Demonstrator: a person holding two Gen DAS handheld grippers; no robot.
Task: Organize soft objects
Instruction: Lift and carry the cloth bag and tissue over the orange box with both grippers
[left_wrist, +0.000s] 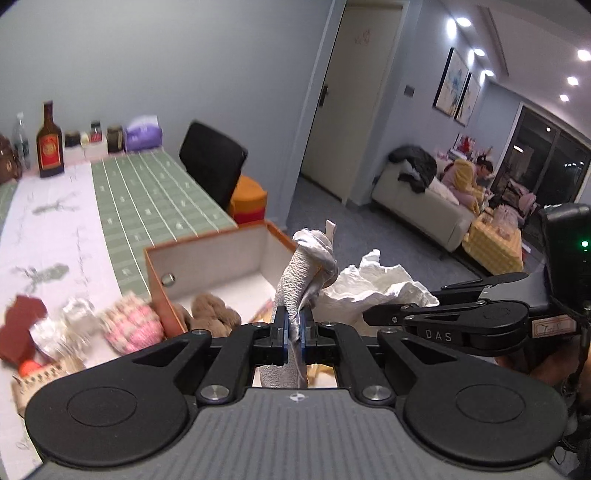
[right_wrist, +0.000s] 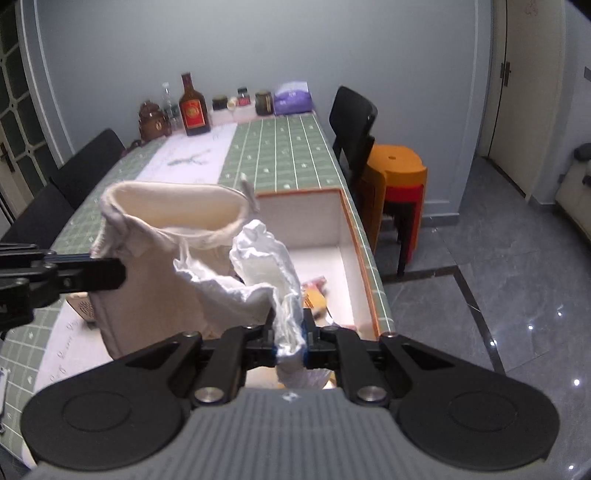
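Cloth pouch (right_wrist: 155, 258), cream, mouth open, held above the worktop (right_wrist: 280, 155) just left of the box. Left gripper (left_wrist: 294, 332): jaws nearly closed, clamped on the pouch fabric. Right gripper (right_wrist: 290, 341): jaws nearly closed on crumpled white cloth (right_wrist: 266, 254) at the pouch mouth. Orange-edged box (right_wrist: 343, 229), white inside, open: holds brown plush item (left_wrist: 216, 314) and small packets, not identifiable.

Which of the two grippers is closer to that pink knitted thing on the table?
Left. The left gripper, jaws shut on a grey cloth pouch, is just right of the pink knitted thing. The right gripper, clamping crumpled white paper, is farther right.
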